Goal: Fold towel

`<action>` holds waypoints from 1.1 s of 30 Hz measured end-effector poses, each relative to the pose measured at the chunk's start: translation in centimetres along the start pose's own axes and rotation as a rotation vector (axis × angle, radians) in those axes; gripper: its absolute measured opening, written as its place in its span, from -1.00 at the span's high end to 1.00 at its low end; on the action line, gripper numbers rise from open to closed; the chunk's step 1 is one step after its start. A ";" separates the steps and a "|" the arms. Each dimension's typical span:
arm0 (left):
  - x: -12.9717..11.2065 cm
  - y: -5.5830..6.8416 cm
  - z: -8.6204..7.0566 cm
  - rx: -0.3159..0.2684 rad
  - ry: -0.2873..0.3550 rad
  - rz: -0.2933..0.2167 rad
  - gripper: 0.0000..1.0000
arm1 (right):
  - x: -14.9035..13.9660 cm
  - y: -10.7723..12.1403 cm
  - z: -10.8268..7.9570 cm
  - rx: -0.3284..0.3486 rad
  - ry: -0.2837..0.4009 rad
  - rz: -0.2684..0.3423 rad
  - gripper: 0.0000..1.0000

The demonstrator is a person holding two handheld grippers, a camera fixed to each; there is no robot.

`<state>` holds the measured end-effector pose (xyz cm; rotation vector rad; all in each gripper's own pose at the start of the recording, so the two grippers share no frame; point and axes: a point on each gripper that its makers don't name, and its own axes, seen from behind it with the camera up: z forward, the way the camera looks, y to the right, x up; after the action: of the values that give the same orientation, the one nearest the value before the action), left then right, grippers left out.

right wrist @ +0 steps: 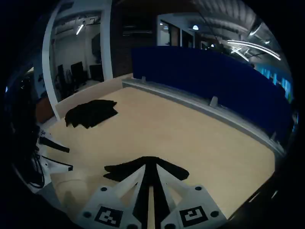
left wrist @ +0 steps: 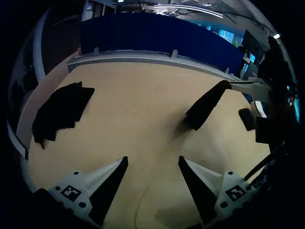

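I see the black towel (left wrist: 61, 112) bunched at the table's (left wrist: 145, 95) left end, well apart from both tongs. My left gripper (left wrist: 153, 158) is spread wide, empty. My right gripper (right wrist: 150, 160) is pressed together on nothing, tips low over the tabletop.

Light wooden table (left wrist: 145, 114); blue partition (left wrist: 160, 34) along far edge, grey rail (left wrist: 152, 57) at base; ceiling strip light (right wrist: 80, 28).

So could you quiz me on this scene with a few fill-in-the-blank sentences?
1. The towel lying on the table is ___ in colour.
2. The left gripper holds its fingers ___.
3. The partition behind the table is ___.
Missing words: black; open; blue.
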<state>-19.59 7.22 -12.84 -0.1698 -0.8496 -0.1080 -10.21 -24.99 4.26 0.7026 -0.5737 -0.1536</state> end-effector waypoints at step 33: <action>0.7 2.4 1.2 -0.011 -0.020 0.040 -0.97 | -1.9 21.8 -11.0 -0.232 -0.023 0.066 0.90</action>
<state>-19.63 9.77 -11.76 -0.1984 -0.8656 -0.0736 -6.94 -1.63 10.76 0.4565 -0.5895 -0.1636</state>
